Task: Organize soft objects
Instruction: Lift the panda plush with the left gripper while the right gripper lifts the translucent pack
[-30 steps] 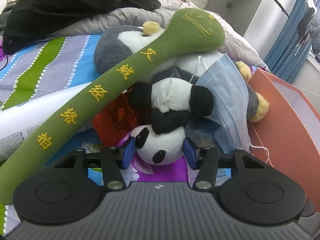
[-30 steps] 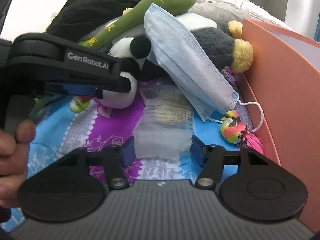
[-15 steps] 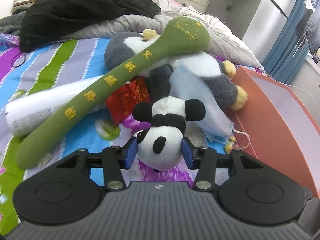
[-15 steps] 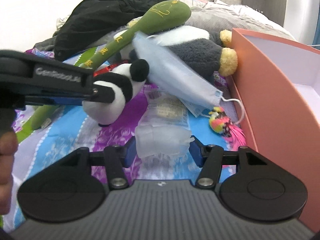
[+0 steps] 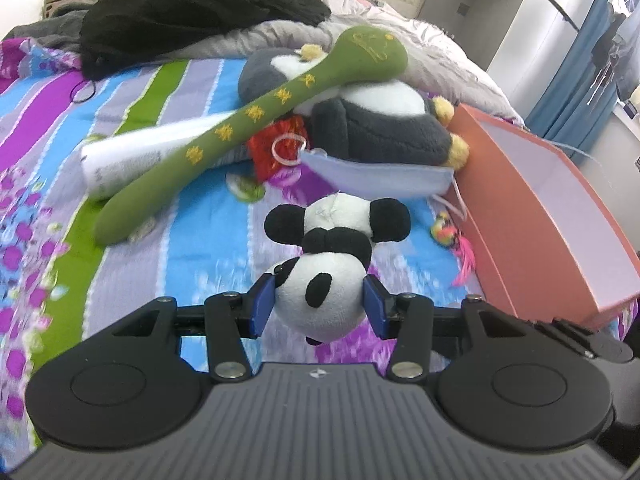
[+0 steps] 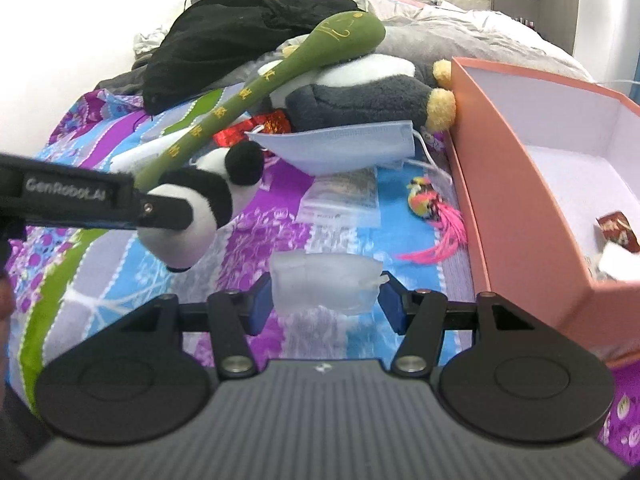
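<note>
My left gripper is shut on the head of a small panda plush and holds it above the bed; it also shows from the side in the right wrist view. My right gripper is shut on a clear soft plastic packet, lifted off the bedspread. A long green plush lies across a grey and white penguin plush. A blue face mask lies in front of the penguin. A pink box stands open at the right.
A black garment and grey quilt lie at the back of the striped bed. A white roll, a red pouch, a clear flat packet and a small feathered toy lie near the plush pile. The box holds small items.
Both grippers have lifted and pulled back from the pile with their objects. The panda came free of the heap and the face mask dropped flat onto the bed.
</note>
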